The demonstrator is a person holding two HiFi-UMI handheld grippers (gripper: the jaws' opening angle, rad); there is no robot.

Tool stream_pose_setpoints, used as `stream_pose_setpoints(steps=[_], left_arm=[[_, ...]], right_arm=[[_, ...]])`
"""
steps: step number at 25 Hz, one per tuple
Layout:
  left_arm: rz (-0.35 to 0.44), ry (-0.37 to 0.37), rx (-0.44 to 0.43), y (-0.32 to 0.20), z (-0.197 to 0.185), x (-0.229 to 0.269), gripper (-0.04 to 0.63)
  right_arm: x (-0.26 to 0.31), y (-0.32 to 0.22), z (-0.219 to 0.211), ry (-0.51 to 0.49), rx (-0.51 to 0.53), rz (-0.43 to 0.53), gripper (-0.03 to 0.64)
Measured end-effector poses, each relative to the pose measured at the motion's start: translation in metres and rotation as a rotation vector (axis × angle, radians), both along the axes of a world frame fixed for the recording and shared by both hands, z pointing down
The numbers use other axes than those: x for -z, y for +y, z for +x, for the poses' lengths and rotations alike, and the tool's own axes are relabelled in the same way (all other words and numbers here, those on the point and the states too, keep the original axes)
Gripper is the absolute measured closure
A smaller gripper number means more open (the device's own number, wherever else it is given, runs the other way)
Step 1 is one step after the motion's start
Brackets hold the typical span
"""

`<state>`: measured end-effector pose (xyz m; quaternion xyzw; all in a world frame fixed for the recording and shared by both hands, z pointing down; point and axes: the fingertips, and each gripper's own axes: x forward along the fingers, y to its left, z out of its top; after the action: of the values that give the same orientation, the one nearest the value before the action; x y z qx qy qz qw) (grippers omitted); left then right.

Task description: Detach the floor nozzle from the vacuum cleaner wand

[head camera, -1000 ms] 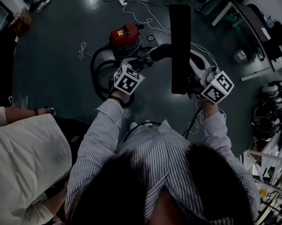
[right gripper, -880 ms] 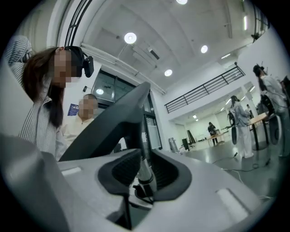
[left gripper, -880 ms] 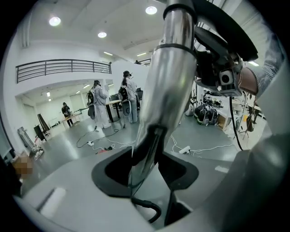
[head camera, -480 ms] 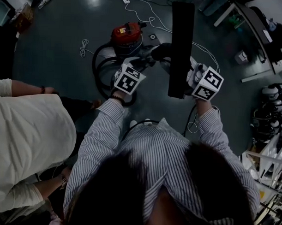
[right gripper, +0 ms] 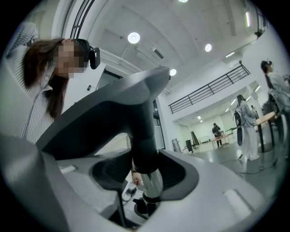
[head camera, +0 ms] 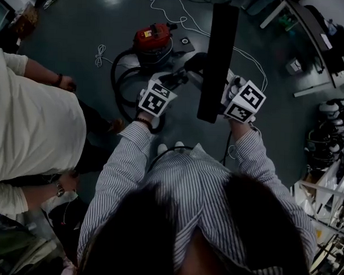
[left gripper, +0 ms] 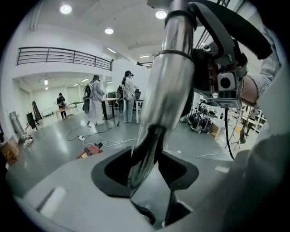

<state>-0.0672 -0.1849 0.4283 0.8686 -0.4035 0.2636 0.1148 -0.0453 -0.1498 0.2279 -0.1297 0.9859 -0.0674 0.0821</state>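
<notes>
The black floor nozzle [head camera: 217,62] hangs as a long bar in front of me, joined to the chrome wand [head camera: 188,75]. My left gripper [head camera: 175,80] is shut on the wand [left gripper: 167,90], which runs up between its dark pads. My right gripper [head camera: 231,86] sits beside the bar. In the right gripper view its jaws [right gripper: 145,176] have just been opening. The nozzle's dark neck [right gripper: 144,145] and the wand end [right gripper: 152,183] stand between them. The nozzle body [right gripper: 104,113] spreads above.
The red vacuum canister [head camera: 153,39] stands on the floor beyond, with its black hose [head camera: 120,90] looped beside it and a white cable [head camera: 184,22] behind. A bystander in a light shirt [head camera: 31,123] stands close on the left. Tables [head camera: 311,32] and gear line the right.
My right gripper has moved left to the nozzle's neck, and the nozzle bar has shifted slightly up. The left gripper has stayed on the wand. The bystander has come forward on the left.
</notes>
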Motion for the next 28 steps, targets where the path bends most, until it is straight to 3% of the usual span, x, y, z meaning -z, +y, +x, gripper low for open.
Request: stream_pose_setpoints(steps=[10, 18, 28], left_arm=[[0.038, 0.124, 0.048, 0.006, 0.0, 0.006, 0.412], [0.067, 0.159, -0.012, 0.016, 0.005, 0.013, 0.411], [0.088, 0.212, -0.169, 0.038, 0.016, 0.02, 0.411]], right_arm=[[0.008, -0.01, 0.0, -0.008, -0.127, 0.013, 0.449], [0.014, 0.011, 0.002, 0.071, 0.027, 0.078, 0.451], [0.021, 0.031, 0.009, 0.071, 0.188, 0.096, 0.452]])
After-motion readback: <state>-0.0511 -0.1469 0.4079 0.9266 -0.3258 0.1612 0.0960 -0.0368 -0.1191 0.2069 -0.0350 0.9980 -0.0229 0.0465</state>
